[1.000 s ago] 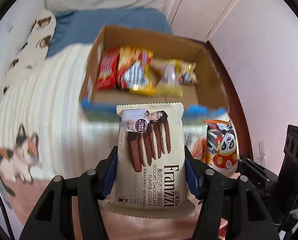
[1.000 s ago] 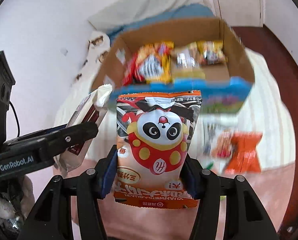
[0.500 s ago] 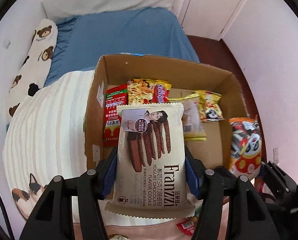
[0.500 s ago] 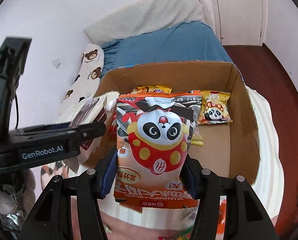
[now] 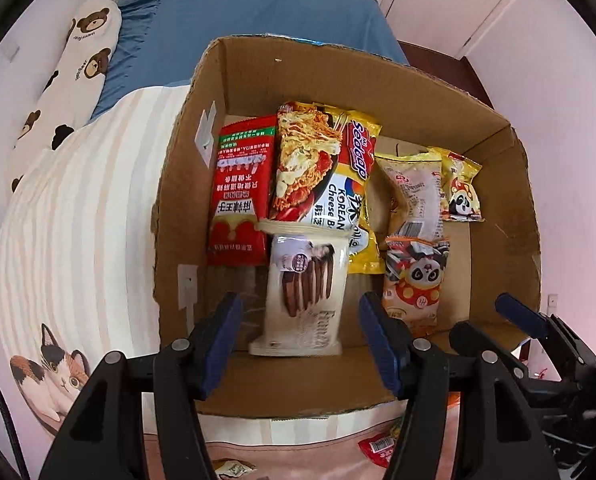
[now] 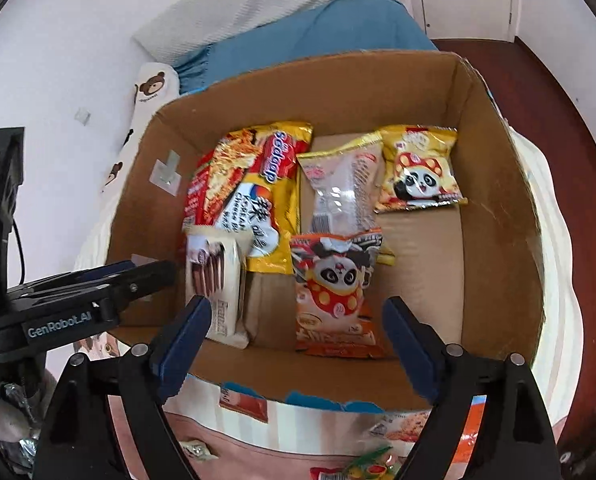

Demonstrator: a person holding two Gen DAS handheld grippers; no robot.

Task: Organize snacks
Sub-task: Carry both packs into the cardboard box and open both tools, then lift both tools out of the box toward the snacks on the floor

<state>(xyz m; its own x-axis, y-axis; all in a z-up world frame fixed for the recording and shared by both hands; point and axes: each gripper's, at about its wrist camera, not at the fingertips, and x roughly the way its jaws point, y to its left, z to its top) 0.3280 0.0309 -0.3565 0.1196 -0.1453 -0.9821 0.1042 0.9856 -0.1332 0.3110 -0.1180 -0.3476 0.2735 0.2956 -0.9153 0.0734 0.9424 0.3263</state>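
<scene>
Left wrist view: the cookie pack (image 5: 303, 296) lies in the cardboard box (image 5: 377, 80), against its near wall, free of both pads.
Panda bag: the panda snack bag (image 6: 335, 292) lies in the box just right of the cookie pack, also let go.
Left claw: the left claw (image 5: 298, 344) hangs over the cookie pack with its jaws parted wider than the pack, gripping nothing; they have just been opening.
Right claw: the right claw (image 6: 298, 344) stands wide apart above the panda snack bag, empty; its jaws have just been opening.
Other snacks: a noodle packet (image 5: 321, 176), a red packet (image 5: 242, 196), a clear-wrapped bun (image 6: 343, 188) and a small yellow panda packet (image 6: 417, 168) lie farther back.
Box place: on a striped bed cover (image 5: 70, 208).
</scene>
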